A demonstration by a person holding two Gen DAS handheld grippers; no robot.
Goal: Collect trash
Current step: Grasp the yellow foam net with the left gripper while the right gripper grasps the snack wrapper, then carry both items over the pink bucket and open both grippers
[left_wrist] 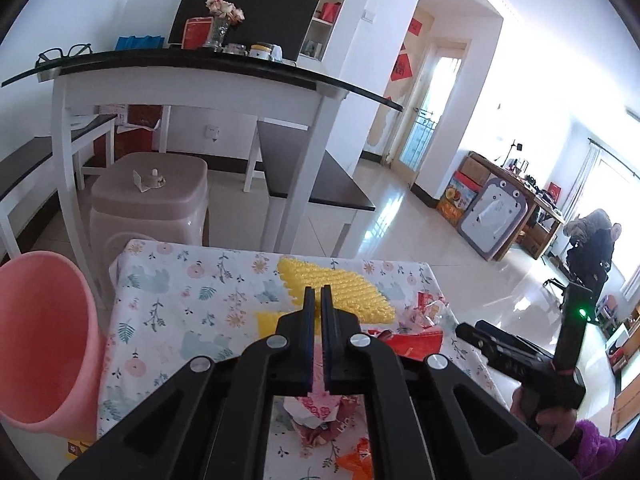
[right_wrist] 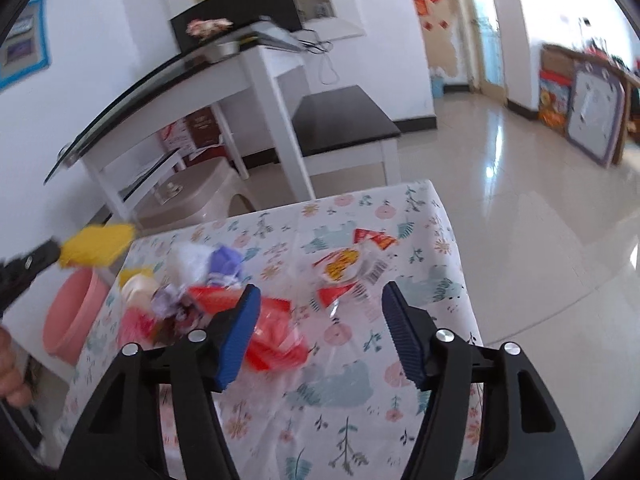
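Clamping a yellow bubble-wrap sheet (right_wrist: 96, 246), the left hand-held gripper (right_wrist: 48, 254) shows its catch plainly only in the right wrist view, out past the counter's left edge above the pink bin (right_wrist: 72, 316). Its own camera gives the bin (left_wrist: 44, 340) at far left, then nearly shut fingers with the yellow sheet (left_wrist: 340, 284) ahead of them. On the floral-clothed counter (right_wrist: 352, 392) a blurred heap of wrappers (right_wrist: 192, 296) lies left of centre, a clear snack packet (right_wrist: 348, 268) farther right. The right hand-held gripper (right_wrist: 320, 328) hangs wide open over them, its left pad hiding part of a red wrapper (right_wrist: 276, 344).
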